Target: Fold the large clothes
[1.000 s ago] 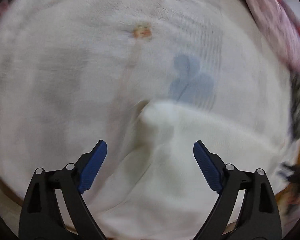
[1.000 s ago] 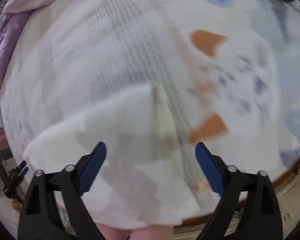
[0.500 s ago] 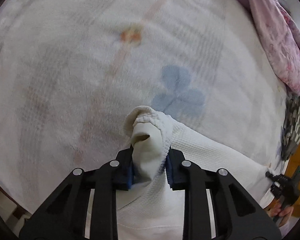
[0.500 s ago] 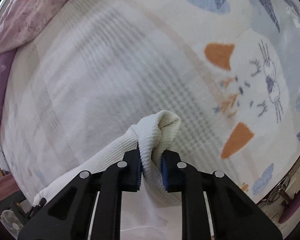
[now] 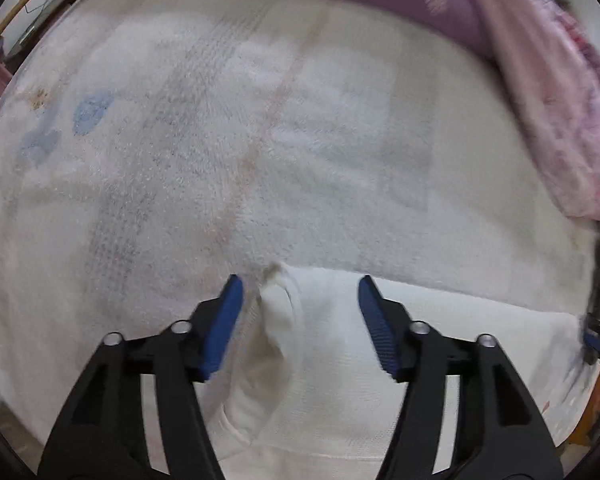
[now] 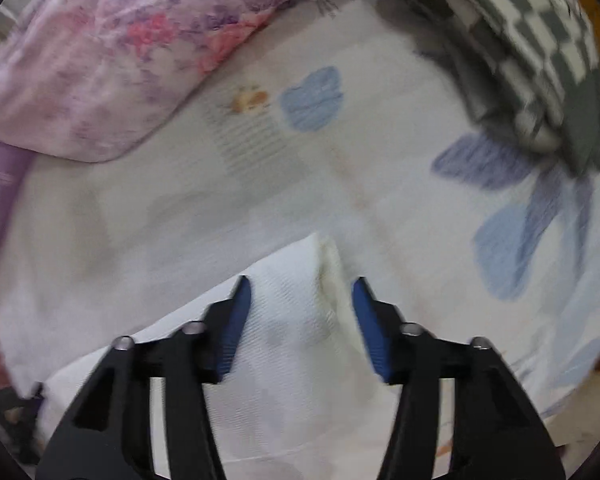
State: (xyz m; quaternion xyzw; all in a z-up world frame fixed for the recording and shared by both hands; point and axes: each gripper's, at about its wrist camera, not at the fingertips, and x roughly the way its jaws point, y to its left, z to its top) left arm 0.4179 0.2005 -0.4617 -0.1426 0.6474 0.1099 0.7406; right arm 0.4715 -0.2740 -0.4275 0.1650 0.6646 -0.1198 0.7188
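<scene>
The white garment is a waffle-textured knit, thick and soft, lying flat on the bedspread with a straight folded edge running from centre toward 3 o'clock in the left wrist view. One corner is bunched into a rounded fold with a shadowed hollow, sitting at 6 o'clock between the fingers. In the right wrist view the same garment shows a raised, creased corner at 6 o'clock, its edge sloping down toward 8 o'clock.

The left gripper has black rigid arms and ribbed blue pads. Its jaws have just been opening; they stand roughly half apart, the garment corner lies between them, and neither pad presses on it. The right gripper is of identical build, blue pads likewise parted; its jaws have also just been opening, with the corner between them and no grip on it.

The bedspread is a white, nubby, towel-like cloth with faint grey check bands and pale blue printed shapes. A pink floral quilt, puffy and rumpled, lies at 10 to 12 o'clock in the right wrist view. A grey-and-white checked cloth is heaped at 1 to 2 o'clock. Both views are motion-blurred.
</scene>
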